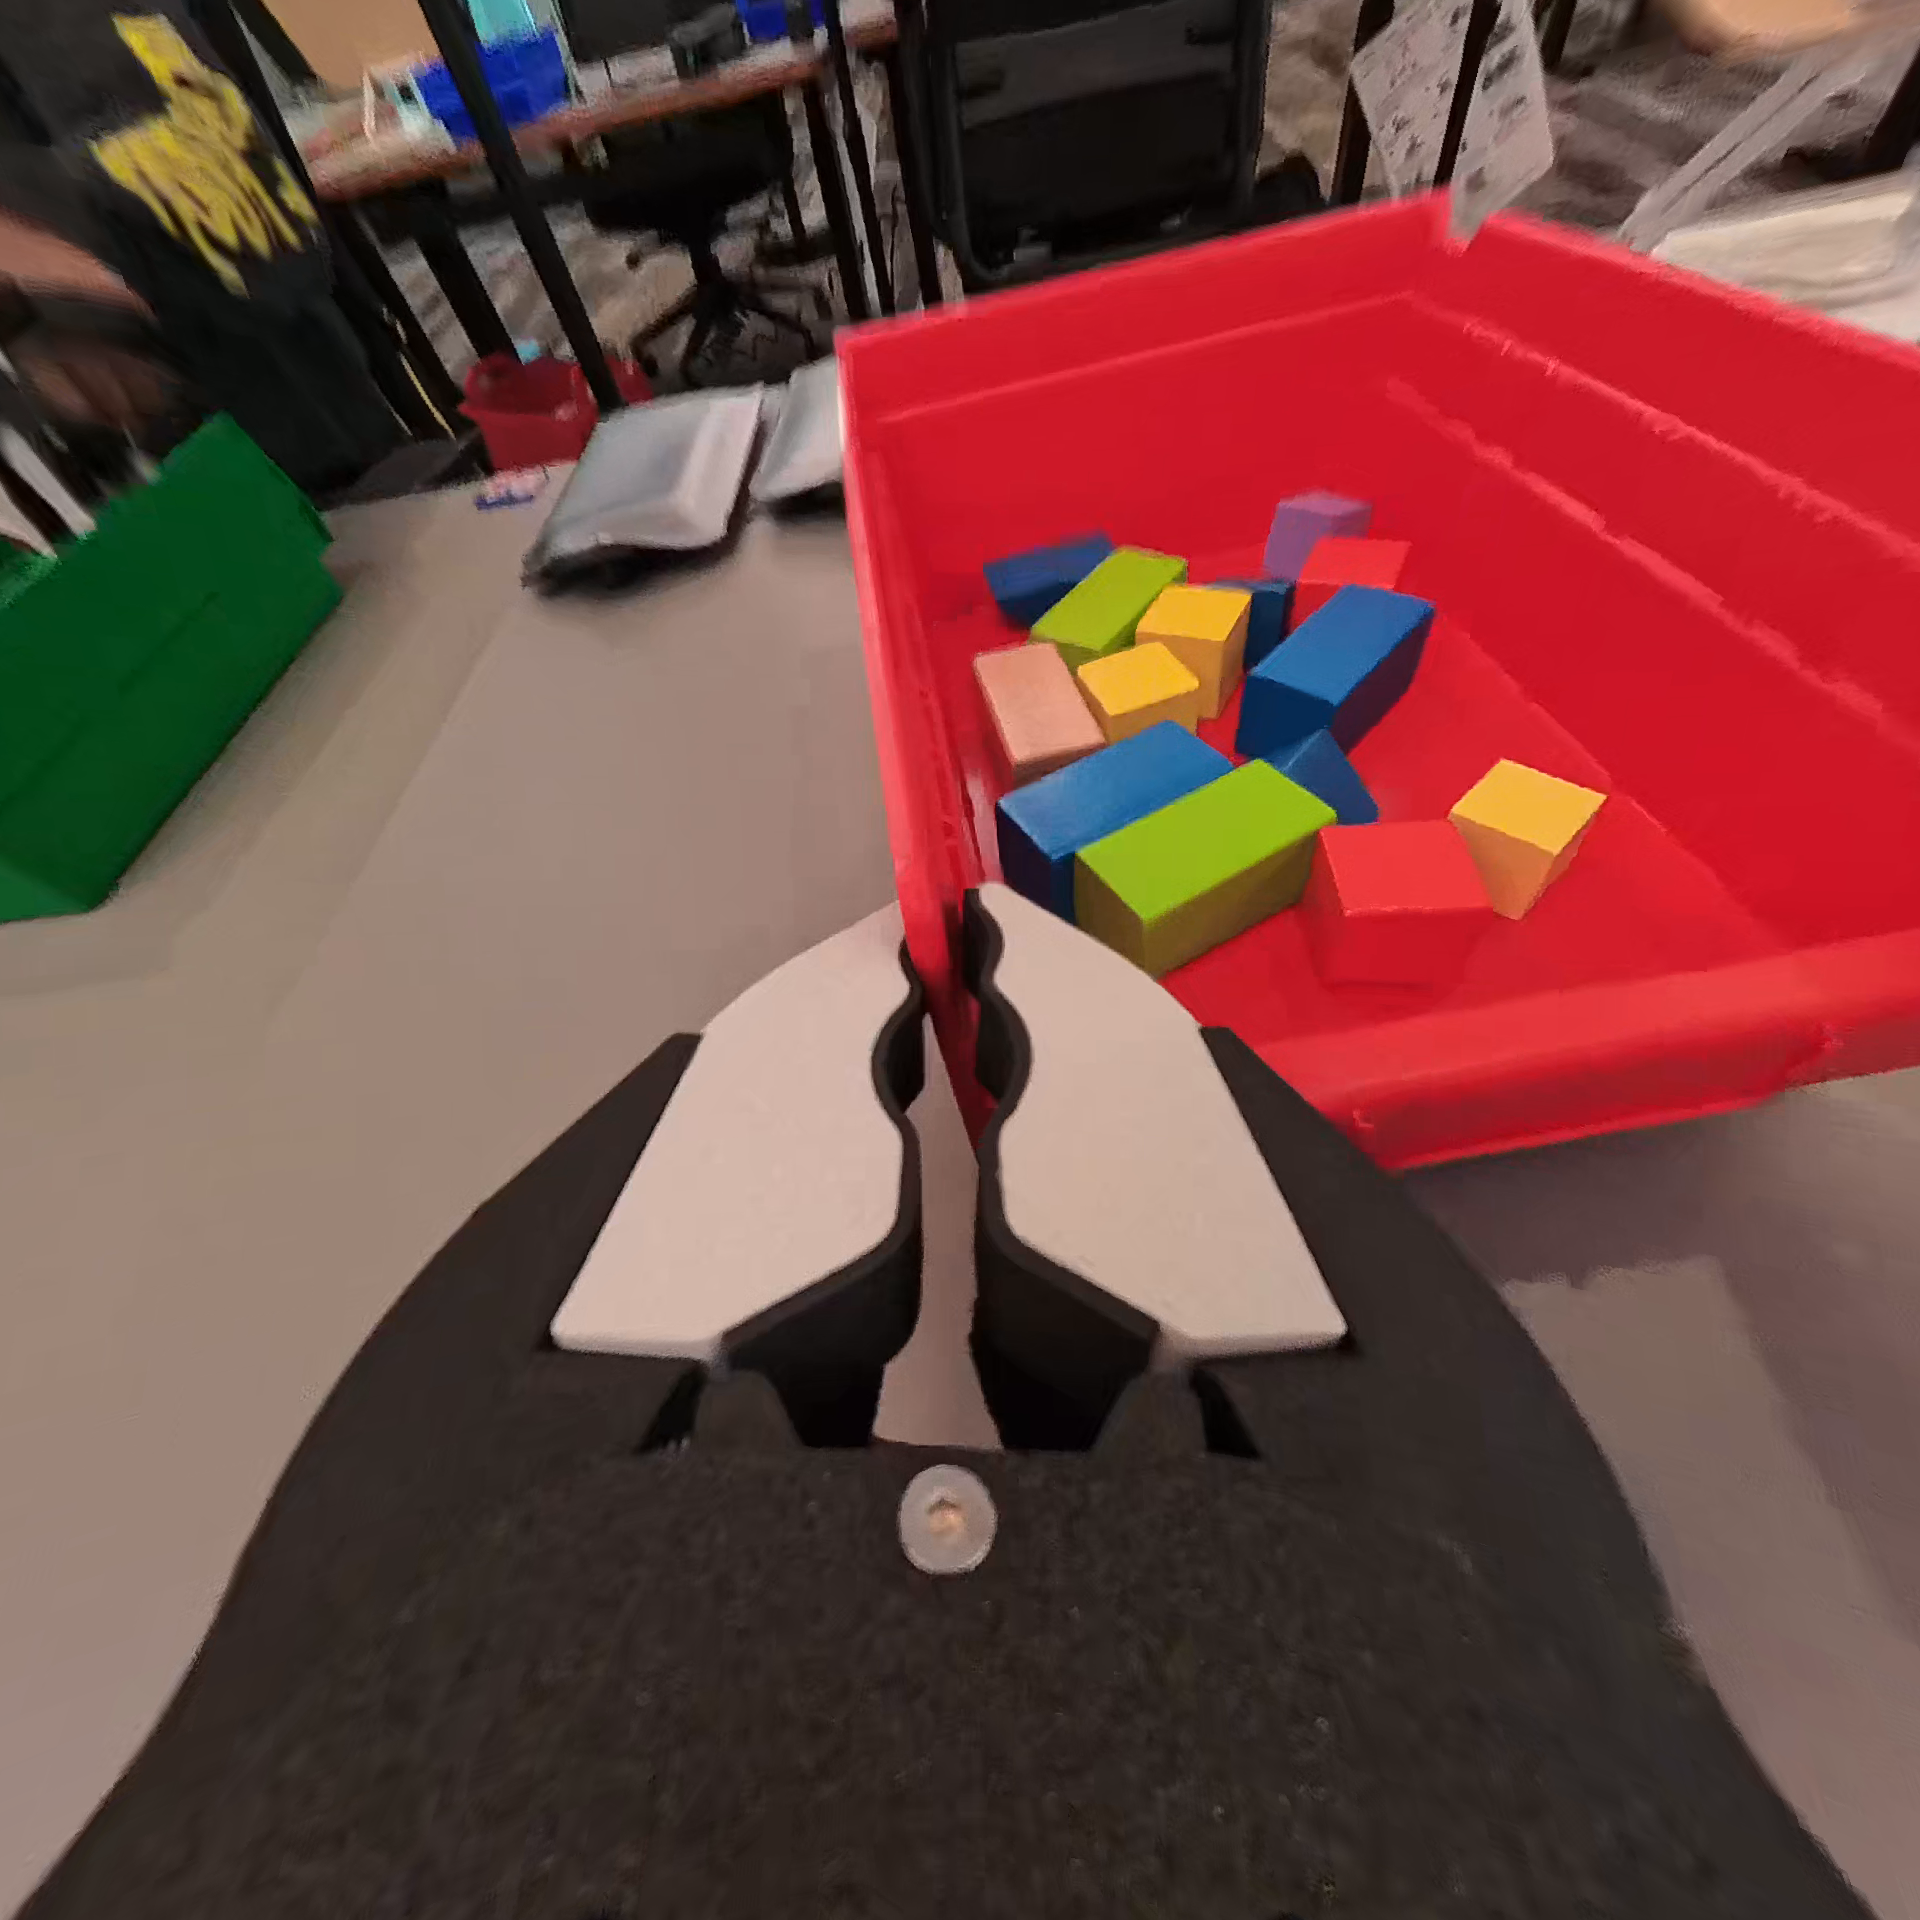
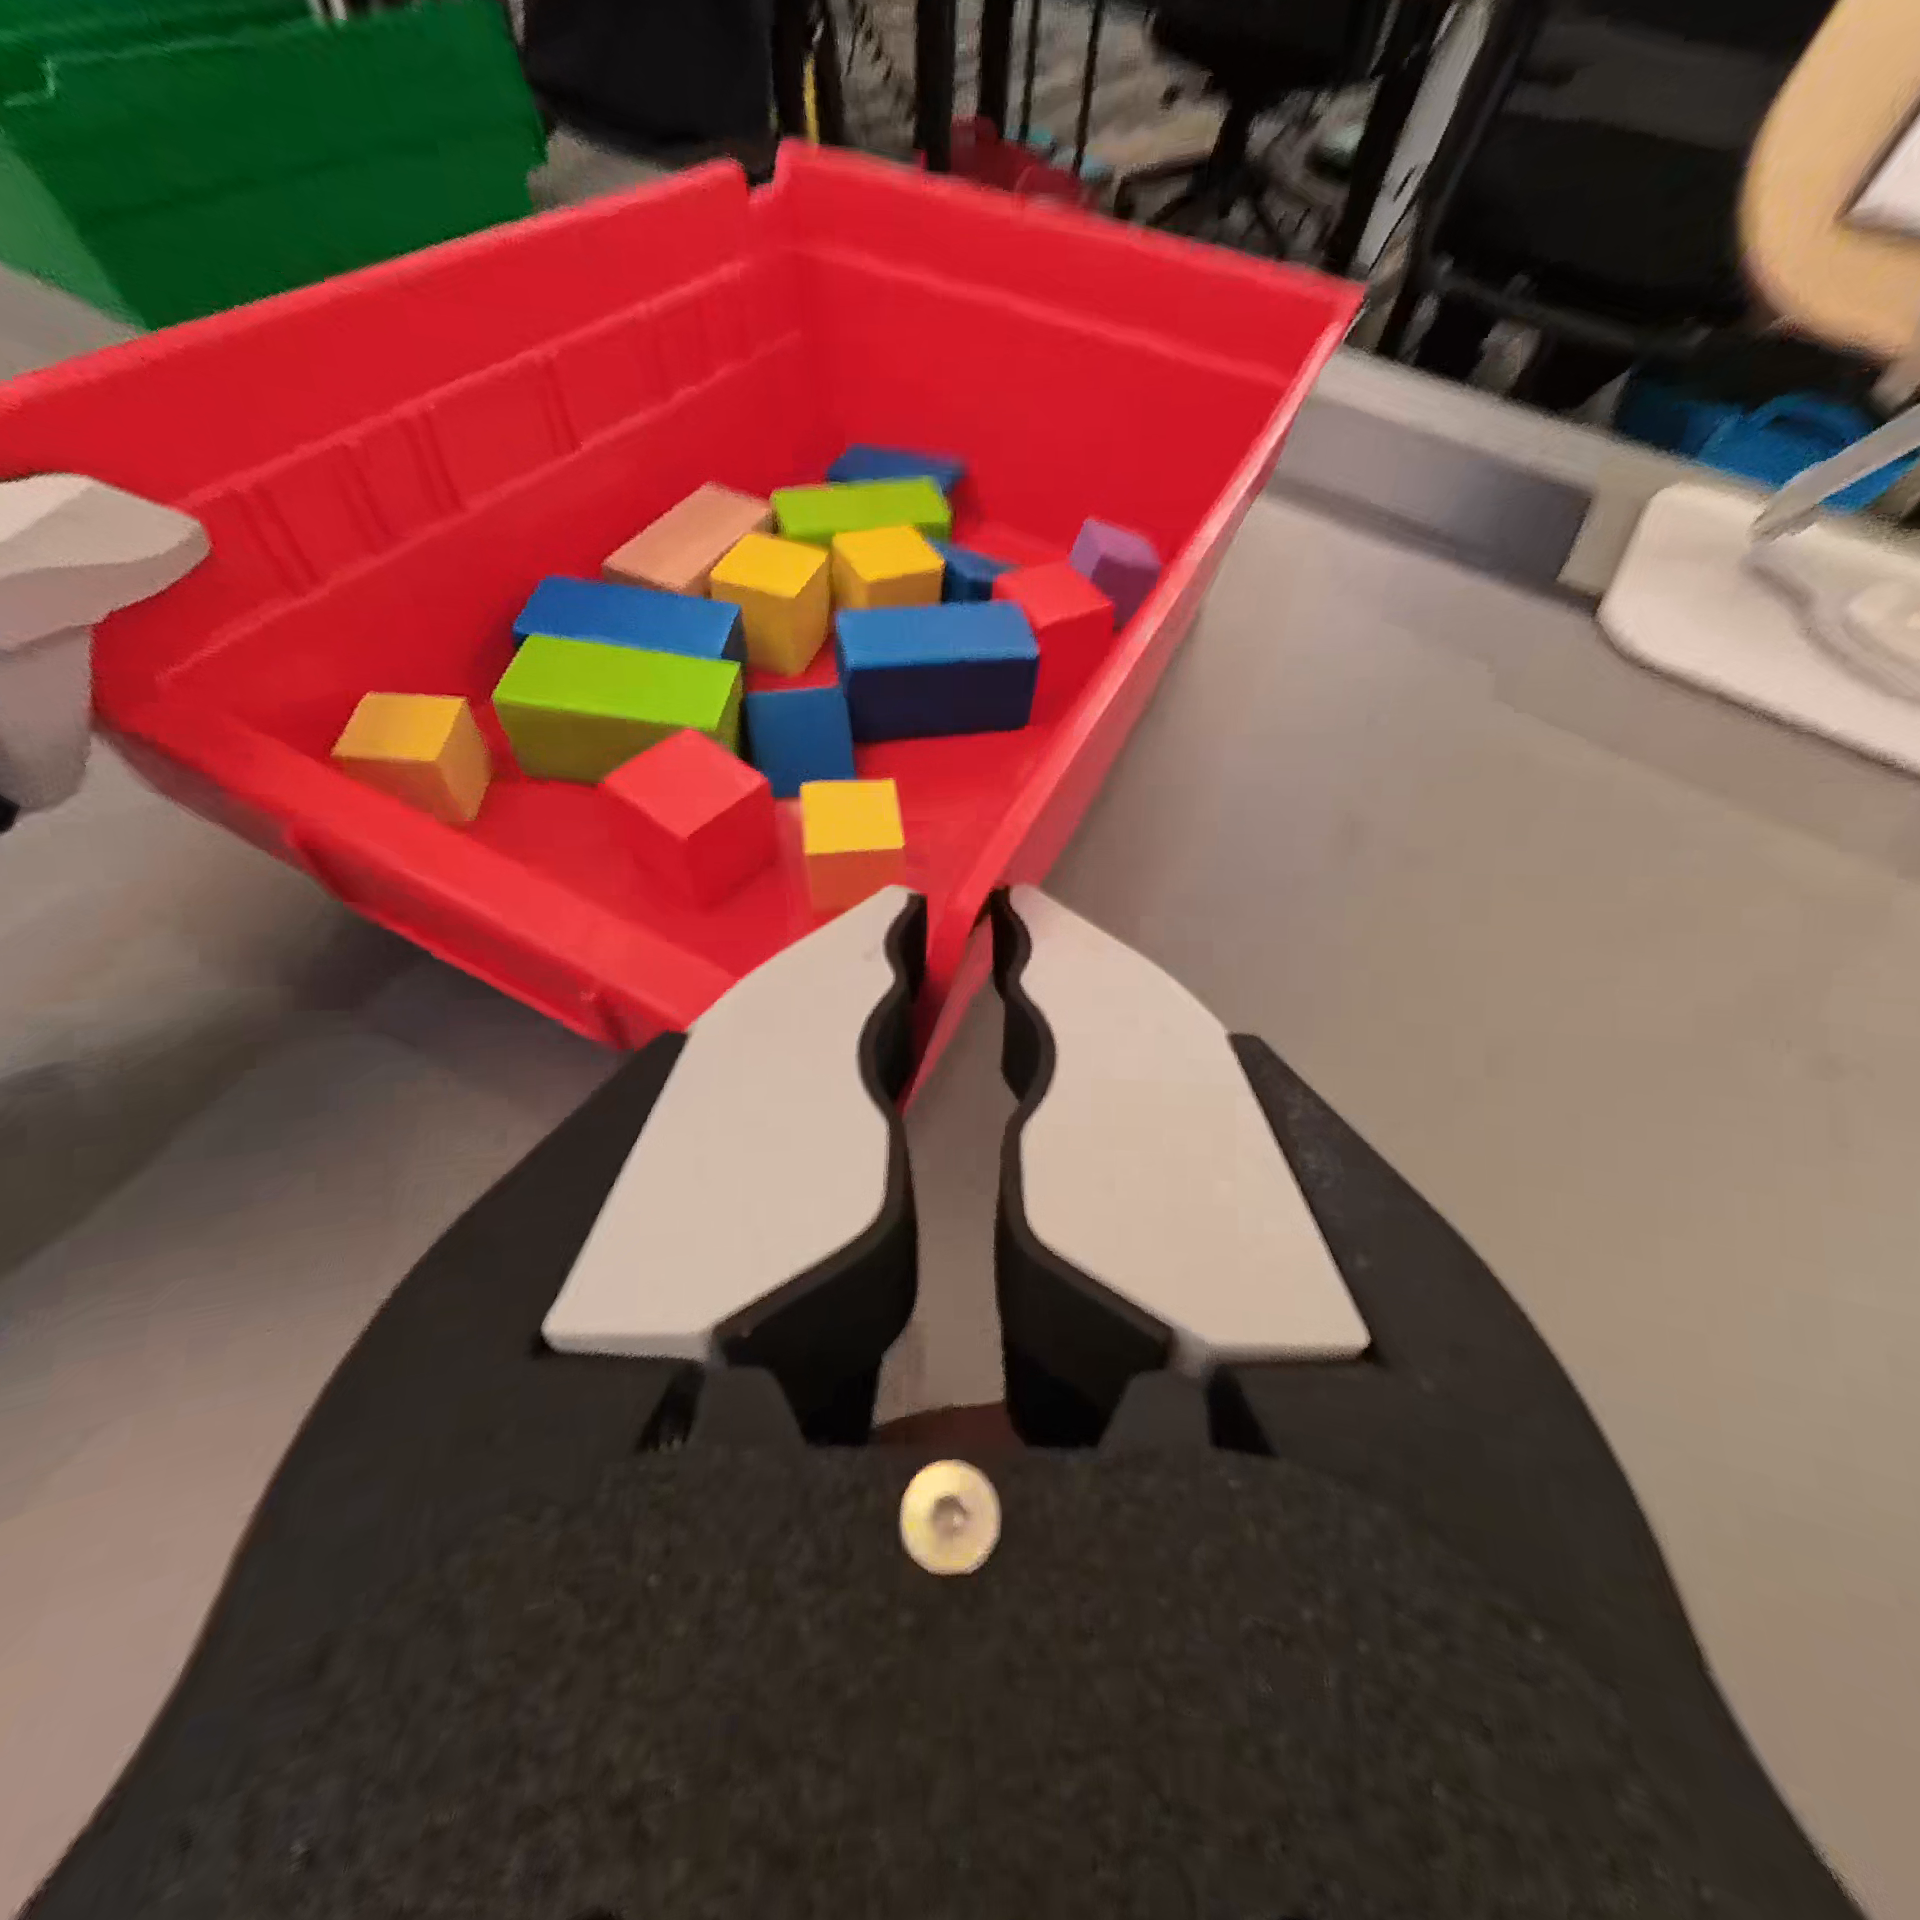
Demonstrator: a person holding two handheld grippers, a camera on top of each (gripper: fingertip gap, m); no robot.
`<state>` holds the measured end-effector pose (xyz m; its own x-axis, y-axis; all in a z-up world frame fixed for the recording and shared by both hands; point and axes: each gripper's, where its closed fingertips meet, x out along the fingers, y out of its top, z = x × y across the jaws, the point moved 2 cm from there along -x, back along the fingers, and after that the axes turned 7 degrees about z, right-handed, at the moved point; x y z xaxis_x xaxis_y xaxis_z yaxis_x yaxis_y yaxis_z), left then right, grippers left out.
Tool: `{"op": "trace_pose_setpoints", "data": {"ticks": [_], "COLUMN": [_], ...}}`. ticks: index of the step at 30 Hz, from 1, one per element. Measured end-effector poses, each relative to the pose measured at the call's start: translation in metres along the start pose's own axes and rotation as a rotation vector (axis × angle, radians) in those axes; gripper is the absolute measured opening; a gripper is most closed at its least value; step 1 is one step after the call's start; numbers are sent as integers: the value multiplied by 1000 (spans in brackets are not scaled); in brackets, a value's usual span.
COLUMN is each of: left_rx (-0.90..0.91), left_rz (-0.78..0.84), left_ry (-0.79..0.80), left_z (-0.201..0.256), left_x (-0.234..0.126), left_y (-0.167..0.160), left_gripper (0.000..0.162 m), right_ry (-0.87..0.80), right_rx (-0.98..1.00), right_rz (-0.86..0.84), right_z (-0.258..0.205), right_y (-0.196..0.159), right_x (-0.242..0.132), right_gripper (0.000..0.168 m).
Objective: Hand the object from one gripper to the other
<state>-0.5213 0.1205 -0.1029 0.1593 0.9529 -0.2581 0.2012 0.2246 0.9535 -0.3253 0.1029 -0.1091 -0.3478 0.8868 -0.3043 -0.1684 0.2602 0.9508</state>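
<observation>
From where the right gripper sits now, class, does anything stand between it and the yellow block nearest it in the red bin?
Only the red bin itself: its corner and near wall rise just in front of the right gripper. The yellow block lies right behind that wall with nothing on top, so coming over the rim looks clear.

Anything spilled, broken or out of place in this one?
Nothing stands out. The coloured blocks all lie loose inside the red bin, none on the table. Both claws, left and right, are nearly closed and hold nothing.
</observation>
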Motion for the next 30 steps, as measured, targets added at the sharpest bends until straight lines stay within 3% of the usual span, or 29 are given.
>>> {"op": "trace_pose_setpoints", "data": {"ticks": [6, 9, 11, 16, 20, 23, 27, 30], "left_rx": [-141, -209, -261, -183, -200, -227, -246, -236], "left_rz": [-64, -90, -94, -103, -33, 13, -16, -57], "left_ry": [-56, -90, -126, -90, -53, -143, -302, -348], "left_z": [-5, -7, -3, -6, -17, 7, 73, 110], "left_x": [-2, 0, -1, -8, -38, -68, -87, -89], "left_y": [-16, -20, -18, -12, 16, 31, 18, -1], "left_gripper": [6, 23, 25, 29, 43, 43, 48, 48], "right_ry": [80, 141, 187, 360, 324, 142, -244, -423], "right_rx": [89, 89, 83, 50, -44, -62, 74, 163], "right_rz": [-50, -56, -72, -19, 89, 139, 87, 58], "right_z": [-10, -19, -14, 17, 93, 184, 317, 369], "right_y": [-7, -5, -1, 26, 31, 14, -42, -90], "right_x": [-2, -4, -10, -65, -140, -198, -269, -308], "right_gripper": [14, 19, 20, 34, 40, 40, 45, 52]}}
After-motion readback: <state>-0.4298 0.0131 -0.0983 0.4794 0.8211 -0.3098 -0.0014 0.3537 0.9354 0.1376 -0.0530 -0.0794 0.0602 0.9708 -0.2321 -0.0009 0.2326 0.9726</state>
